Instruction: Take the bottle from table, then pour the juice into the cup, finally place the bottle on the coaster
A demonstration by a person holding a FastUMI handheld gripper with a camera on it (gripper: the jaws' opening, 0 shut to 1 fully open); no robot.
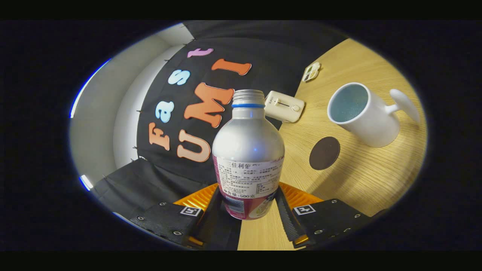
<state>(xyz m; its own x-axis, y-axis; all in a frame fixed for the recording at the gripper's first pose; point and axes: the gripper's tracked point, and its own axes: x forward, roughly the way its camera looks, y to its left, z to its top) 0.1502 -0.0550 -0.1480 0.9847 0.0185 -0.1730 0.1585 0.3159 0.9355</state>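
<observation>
Jaws of the gripper (246, 210) pinch the uncapped bottle (247, 150) low on its body, lifted and tilted; recommend swinging its neck over the cup (357, 113) beyond the coaster (324, 153) before tipping slowly.

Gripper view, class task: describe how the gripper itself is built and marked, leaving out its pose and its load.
The gripper has two long fingers with ribbed inner faces. Behind them sit ridged orange parts and dark flat plates fixed with small round screws. Each side carries a small square black-and-white marker tag. I see no cables.
</observation>
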